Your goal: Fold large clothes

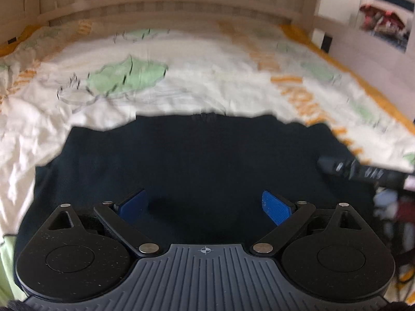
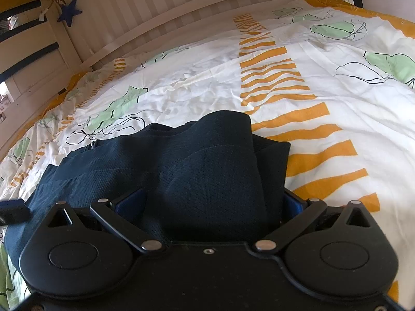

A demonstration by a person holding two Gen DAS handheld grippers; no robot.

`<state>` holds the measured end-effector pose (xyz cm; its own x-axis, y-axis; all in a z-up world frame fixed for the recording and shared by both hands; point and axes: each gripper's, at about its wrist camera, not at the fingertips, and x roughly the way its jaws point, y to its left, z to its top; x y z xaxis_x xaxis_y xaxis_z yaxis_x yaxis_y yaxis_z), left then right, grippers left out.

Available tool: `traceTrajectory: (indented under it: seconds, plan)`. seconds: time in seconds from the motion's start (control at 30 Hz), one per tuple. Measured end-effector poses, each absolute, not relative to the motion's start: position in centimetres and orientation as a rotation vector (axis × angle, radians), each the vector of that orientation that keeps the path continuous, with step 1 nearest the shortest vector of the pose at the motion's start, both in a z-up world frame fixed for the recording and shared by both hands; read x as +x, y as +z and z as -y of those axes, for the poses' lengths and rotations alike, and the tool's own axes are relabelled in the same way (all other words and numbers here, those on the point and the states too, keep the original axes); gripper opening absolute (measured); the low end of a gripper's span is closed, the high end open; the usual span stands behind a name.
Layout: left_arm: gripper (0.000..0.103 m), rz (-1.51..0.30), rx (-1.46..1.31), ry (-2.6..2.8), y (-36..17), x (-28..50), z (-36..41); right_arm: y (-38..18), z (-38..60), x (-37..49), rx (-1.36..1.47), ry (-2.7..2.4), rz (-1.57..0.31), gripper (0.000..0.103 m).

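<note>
A bed carries a white duvet cover [image 2: 207, 83] printed with pale green blobs outlined in thin black lines and bands of orange stripes [image 2: 269, 77] — its edge is orange. Behind it runs a cream slatted bed frame [image 2: 145, 13]. A dark blue star [image 2: 69, 13] hangs on the frame's post at the upper left. In the left wrist view, blurred, a red-and-white heap [image 1: 381, 20] shows beyond the bed's far right corner.

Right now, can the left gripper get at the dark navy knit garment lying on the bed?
Probably yes. The left gripper hovers open right over the dark navy knit garment, with nothing between its blue fingers and the cloth. The right gripper has a raised fold of it between its fingers, off to the side.
</note>
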<state>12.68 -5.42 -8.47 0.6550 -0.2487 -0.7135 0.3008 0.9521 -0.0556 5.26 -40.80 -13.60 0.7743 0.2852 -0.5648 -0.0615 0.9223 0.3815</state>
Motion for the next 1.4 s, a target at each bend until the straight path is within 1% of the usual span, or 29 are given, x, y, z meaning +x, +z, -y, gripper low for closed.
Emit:
traceTrajectory:
  seconds: [0.17, 0.3, 0.4, 0.53, 0.67, 0.7, 0.73, 0.77, 0.8, 0.83, 0.9, 0.97, 1.0, 1.07, 1.1, 1.13, 1.17, 1.2, 1.23, 1.27, 1.3, 1.4]
  plan:
    - [0.097, -0.777, 0.015, -0.307, -10.4, 12.3, 4.7, -13.6, 41.1, 5.2, 0.382, 0.198, -0.659, 0.102]
    - [0.097, -0.774, 0.010, -0.310, -10.5, 12.2, 4.7, -13.7, 41.6, 5.3, 0.425, 0.209, -0.663, 0.102]
    - [0.097, -0.775, 0.002, -0.311, -10.4, 12.2, 4.7, -13.6, 42.6, 5.2, 0.512, 0.231, -0.683, 0.102]
    - [0.097, -0.770, -0.001, -0.302, -10.5, 12.2, 4.8, -13.5, 44.3, 5.2, 0.684, 0.298, -0.760, 0.102]
    - [0.097, -0.765, -0.011, -0.298, -10.4, 12.3, 4.8, -13.2, 45.0, 4.9, 0.769, 0.376, -0.868, 0.102]
    - [0.094, -0.765, -0.020, -0.299, -10.2, 12.2, 4.7, -13.3, 45.0, 4.8, 0.783, 0.388, -0.888, 0.102]
    - [0.084, -0.763, -0.033, -0.301, -9.8, 12.2, 4.6, -13.4, 45.1, 4.7, 0.796, 0.395, -0.903, 0.102]
    - [0.080, -0.758, -0.044, -0.305, -9.4, 12.0, 4.4, -13.4, 45.1, 4.5, 0.809, 0.399, -0.916, 0.102]
    - [0.070, -0.750, -0.051, -0.317, -8.9, 11.6, 4.3, -13.5, 45.1, 4.4, 0.815, 0.400, -0.919, 0.102]
    - [0.056, -0.739, -0.047, -0.330, -8.4, 11.2, 4.6, -13.5, 45.0, 4.4, 0.817, 0.402, -0.920, 0.102]
    - [0.043, -0.725, -0.027, -0.343, -7.7, 10.3, 5.1, -13.6, 44.7, 4.5, 0.810, 0.403, -0.922, 0.103]
    - [0.034, -0.726, -0.036, -0.355, -7.6, 9.4, 5.3, -13.6, 44.4, 4.6, 0.806, 0.405, -0.922, 0.103]
    - [0.027, -0.731, -0.053, -0.360, -7.8, 9.1, 5.2, -13.6, 44.4, 4.6, 0.804, 0.409, -0.922, 0.103]
    - [0.027, -0.725, -0.070, -0.352, -8.2, 8.4, 5.1, -13.6, 44.2, 4.6, 0.792, 0.410, -0.926, 0.097]
    - [0.027, -0.715, -0.068, -0.351, -8.4, 8.2, 5.0, -13.6, 44.3, 4.5, 0.784, 0.403, -0.930, 0.087]
    - [0.026, -0.708, -0.067, -0.353, -8.6, 8.1, 5.0, -13.6, 44.4, 4.4, 0.774, 0.388, -0.937, 0.075]
    - [0.026, -0.712, -0.066, -0.353, -8.8, 8.2, 5.0, -13.6, 44.4, 4.5, 0.767, 0.371, -0.944, 0.067]
    - [0.026, -0.721, -0.065, -0.354, -8.9, 8.4, 5.1, -13.7, 44.6, 4.4, 0.766, 0.358, -0.949, 0.053]
    - [0.026, -0.737, -0.057, -0.353, -9.3, 8.7, 5.3, -13.8, 44.7, 4.4, 0.777, 0.355, -0.950, 0.044]
    - [0.026, -0.749, -0.048, -0.354, -9.7, 9.0, 5.4, -14.0, 44.8, 4.4, 0.800, 0.367, -0.947, 0.041]
    - [0.027, -0.753, -0.037, -0.356, -10.1, 9.3, 5.5, -14.0, 44.7, 4.3, 0.809, 0.379, -0.941, 0.033]
    - [0.027, -0.740, -0.002, -0.355, -10.4, 9.1, 6.0, -12.8, 44.3, 4.0, 0.778, 0.386, -0.908, 0.029]
